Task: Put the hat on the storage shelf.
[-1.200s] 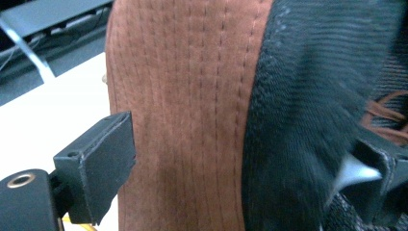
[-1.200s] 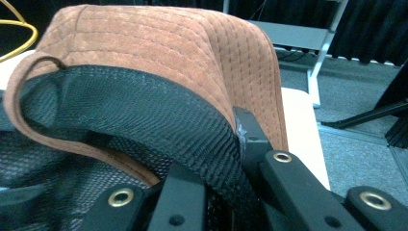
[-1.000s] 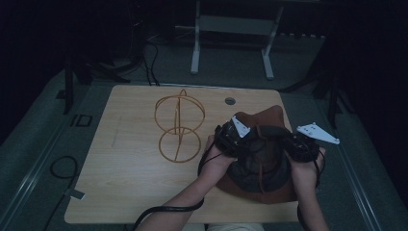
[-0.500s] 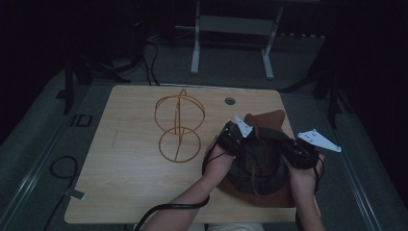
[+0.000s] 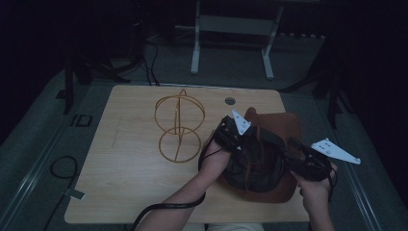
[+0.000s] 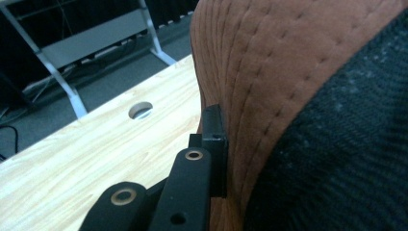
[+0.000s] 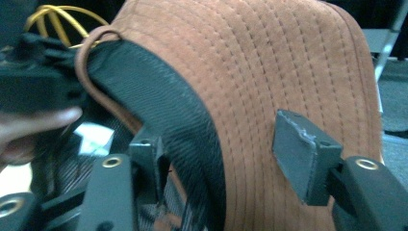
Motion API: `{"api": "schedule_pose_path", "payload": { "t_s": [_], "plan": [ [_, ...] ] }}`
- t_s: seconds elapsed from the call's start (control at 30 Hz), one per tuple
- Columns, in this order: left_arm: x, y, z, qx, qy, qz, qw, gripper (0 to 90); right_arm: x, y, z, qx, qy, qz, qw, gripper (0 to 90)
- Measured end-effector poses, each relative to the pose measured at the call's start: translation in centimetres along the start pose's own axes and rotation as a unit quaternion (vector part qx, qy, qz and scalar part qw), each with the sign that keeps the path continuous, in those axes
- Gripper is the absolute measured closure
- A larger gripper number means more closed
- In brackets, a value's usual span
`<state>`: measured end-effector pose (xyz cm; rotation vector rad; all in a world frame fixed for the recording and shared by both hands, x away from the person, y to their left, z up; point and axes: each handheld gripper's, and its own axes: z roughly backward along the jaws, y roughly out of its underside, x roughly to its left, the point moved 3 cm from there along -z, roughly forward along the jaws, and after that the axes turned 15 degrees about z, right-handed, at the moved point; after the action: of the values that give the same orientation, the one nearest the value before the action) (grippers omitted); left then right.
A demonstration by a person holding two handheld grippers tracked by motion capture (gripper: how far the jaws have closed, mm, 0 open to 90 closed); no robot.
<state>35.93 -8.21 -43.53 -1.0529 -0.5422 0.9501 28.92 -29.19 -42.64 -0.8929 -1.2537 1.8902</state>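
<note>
I'm working in a dim room, its far side nearly black. My light wooden table (image 5: pixel 120 192) has 1 round cable hole (image 5: pixel 230 101) near its far edge. Grey floor (image 5: pixel 29 144) surrounds it, with a black cable (image 5: pixel 60 168) looped at the left. Beyond stands a pale metal frame (image 5: pixel 231 29) on 2 legs.

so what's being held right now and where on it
The brown hat is held by the left gripper, whose jaws are clamped on the stitched brim at the edge of the black lining. The right gripper straddles the brim with its jaws open, having just been opening.
</note>
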Motion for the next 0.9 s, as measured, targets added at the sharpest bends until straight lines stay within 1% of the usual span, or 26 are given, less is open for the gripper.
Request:
{"api": "schedule_pose_path", "payload": {
  "t_s": [0.03, 0.07, 0.1, 0.13, 0.17, 0.2, 0.27, 0.3, 0.33, 0.37, 0.4, 0.43, 0.47, 0.5, 0.53, 0.57, 0.6, 0.63, 0.67, 0.7, 0.73, 0.77, 0.8, 0.83, 0.87, 0.9],
  "plan": [
    [0.0, -0.1, 0.2, -0.005, -0.004, -0.003, 1.0000, 87.6, 0.0, 0.0, 0.5, -0.002, 0.002, 0.008, 1.0000, 38.7],
    [0.0, -0.1, 0.2, -0.005, -0.004, -0.003, 1.0000, 87.6, 0.0, 0.0, 0.5, -0.002, 0.002, 0.008, 1.0000, 38.7],
    [-0.1, -0.2, 0.5, -0.011, -0.006, -0.011, 0.9999, 87.6, -0.1, 0.1, 1.4, -0.001, -0.002, 0.022, 0.9998, 38.2],
    [-0.1, -0.2, 0.7, -0.015, -0.006, -0.014, 0.9998, 87.6, -0.2, 0.1, 1.9, -0.005, -0.005, 0.022, 0.9997, 39.0],
    [-0.1, -0.2, 0.7, -0.015, -0.006, -0.014, 0.9998, 87.6, -0.2, 0.1, 1.9, -0.005, -0.005, 0.022, 0.9997, 39.0],
    [-0.1, -0.1, 1.1, -0.023, -0.007, -0.019, 0.9995, 87.6, -0.3, 0.1, 2.7, -0.011, -0.018, 0.035, 0.9992, 40.0],
    [0.0, -0.1, 1.2, -0.023, -0.008, -0.017, 0.9996, 87.6, -0.2, -0.1, 3.5, -0.014, -0.021, 0.049, 0.9985, 44.0],
    [0.2, 0.0, 1.3, -0.023, -0.011, -0.015, 0.9996, 87.6, -0.2, -0.1, 3.5, -0.014, -0.021, 0.049, 0.9985, 44.0],
    [0.5, 0.1, 1.3, -0.022, -0.012, -0.013, 0.9996, 87.5, -0.3, -0.3, 4.5, -0.026, -0.021, 0.055, 0.9979, 45.4],
    [1.1, 0.4, 1.6, -0.035, 0.004, -0.010, 0.9993, 87.5, -0.5, -0.4, 4.9, -0.029, -0.020, 0.064, 0.9973, 45.7],
    [1.3, 0.6, 1.8, -0.039, 0.008, -0.015, 0.9991, 87.5, -0.7, -0.5, 5.3, -0.031, -0.016, 0.072, 0.9968, 46.3],
    [1.5, 0.7, 2.1, -0.045, 0.018, -0.023, 0.9986, 87.5, -1.0, -0.5, 5.6, -0.033, -0.014, 0.078, 0.9963, 48.7],
    [1.6, 0.9, 2.4, -0.048, 0.023, -0.027, 0.9982, 87.5, -1.5, -0.5, 5.8, -0.031, -0.017, 0.076, 0.9965, 48.6],
    [1.8, 1.1, 2.8, -0.053, 0.037, -0.033, 0.9974, 87.5, -1.9, -0.4, 5.9, -0.026, -0.021, 0.069, 0.9971, 49.4],
    [2.0, 1.2, 3.3, -0.061, 0.054, -0.044, 0.9958, 87.5, -2.4, -0.2, 5.9, -0.020, -0.024, 0.064, 0.9974, 49.1],
    [2.1, 1.3, 3.7, -0.065, 0.056, -0.052, 0.9950, 87.5, -2.8, 0.0, 5.8, -0.010, -0.028, 0.062, 0.9976, 49.0],
    [2.1, 1.3, 3.7, -0.065, 0.056, -0.052, 0.9950, 87.4, -2.8, 0.0, 5.8, -0.010, -0.028, 0.062, 0.9976, 49.0],
    [2.3, 1.3, 4.2, -0.068, 0.069, -0.062, 0.9934, 87.4, -3.5, 0.3, 5.5, 0.004, -0.033, 0.063, 0.9975, 49.1],
    [2.7, 1.5, 5.3, -0.088, 0.103, -0.081, 0.9875, 87.5, -3.7, 0.4, 5.4, 0.008, -0.033, 0.063, 0.9975, 49.4],
    [2.9, 1.6, 5.7, -0.089, 0.109, -0.091, 0.9858, 87.4, -4.0, 0.5, 5.3, 0.009, -0.036, 0.060, 0.9975, 49.4],
    [3.2, 1.6, 6.2, -0.096, 0.131, -0.095, 0.9820, 87.4, -4.1, 0.5, 5.3, 0.007, -0.037, 0.058, 0.9976, 49.1],
    [3.2, 1.6, 6.2, -0.096, 0.131, -0.095, 0.9820, 87.4, -4.2, 0.5, 5.2, 0.006, -0.038, 0.056, 0.9977, 49.1],
    [3.6, 1.8, 7.1, -0.112, 0.162, -0.114, 0.9737, 87.4, -4.2, 0.4, 5.1, 0.008, -0.040, 0.060, 0.9974, 49.1],
    [3.6, 1.8, 7.1, -0.112, 0.162, -0.114, 0.9737, 87.3, -4.2, 0.4, 5.1, 0.008, -0.040, 0.060, 0.9974, 49.1],
    [3.8, 1.8, 7.7, -0.112, 0.180, -0.121, 0.9697, 87.3, -4.1, 0.3, 5.0, 0.007, -0.043, 0.062, 0.9972, 49.1],
    [3.9, 1.8, 7.9, -0.112, 0.187, -0.123, 0.9681, 87.3, -3.9, 0.1, 4.6, 0.005, -0.057, 0.063, 0.9964, 49.4]
  ]
}}
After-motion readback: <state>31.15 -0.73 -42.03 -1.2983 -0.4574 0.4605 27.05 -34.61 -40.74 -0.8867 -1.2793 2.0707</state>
